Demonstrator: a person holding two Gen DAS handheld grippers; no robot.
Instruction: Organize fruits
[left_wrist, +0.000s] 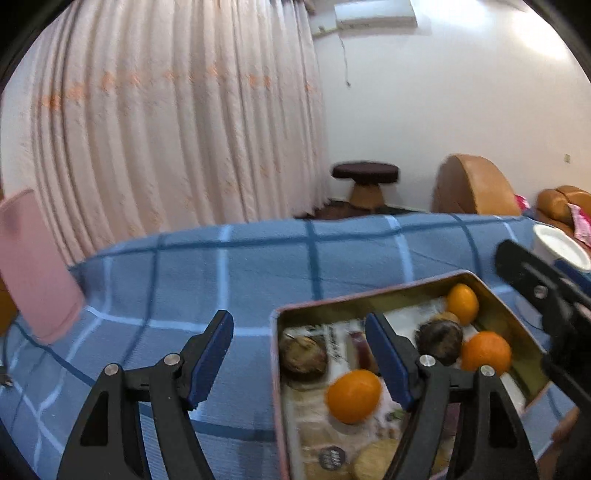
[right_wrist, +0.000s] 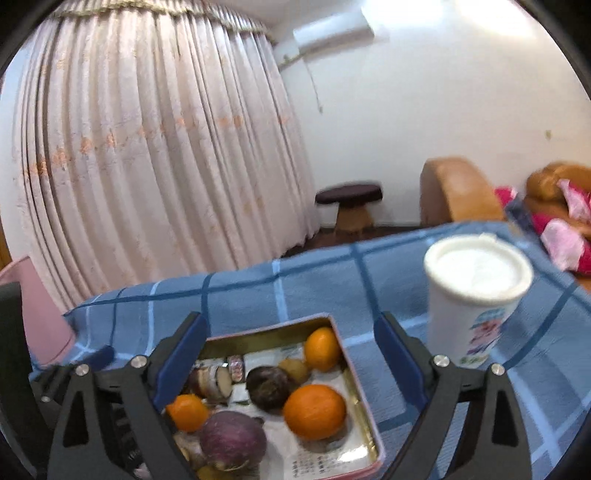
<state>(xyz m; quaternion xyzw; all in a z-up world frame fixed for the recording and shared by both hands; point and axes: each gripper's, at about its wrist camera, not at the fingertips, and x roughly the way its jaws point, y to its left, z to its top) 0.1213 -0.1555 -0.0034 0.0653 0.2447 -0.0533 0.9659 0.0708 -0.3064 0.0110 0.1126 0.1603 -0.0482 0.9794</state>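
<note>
A shallow metal tin (left_wrist: 369, 295) (right_wrist: 364, 417) sits on the blue checked cloth and holds oranges (left_wrist: 354, 396) (right_wrist: 314, 410), a dark round fruit (left_wrist: 439, 340) (right_wrist: 269, 387), a purple fruit (right_wrist: 232, 440) and other pieces. My left gripper (left_wrist: 299, 347) is open and empty, above the tin's left edge. My right gripper (right_wrist: 291, 341) is open and empty, above the tin's far part. The right gripper also shows in the left wrist view (left_wrist: 546, 295) at the tin's right side.
A white lidded paper cup (right_wrist: 474, 295) (left_wrist: 561, 245) stands on the cloth right of the tin. A pink chair back (left_wrist: 33, 266) (right_wrist: 40, 314) is at the table's left. Beyond the table are a curtain, a dark stool (left_wrist: 365, 181) and an orange sofa (left_wrist: 476, 184).
</note>
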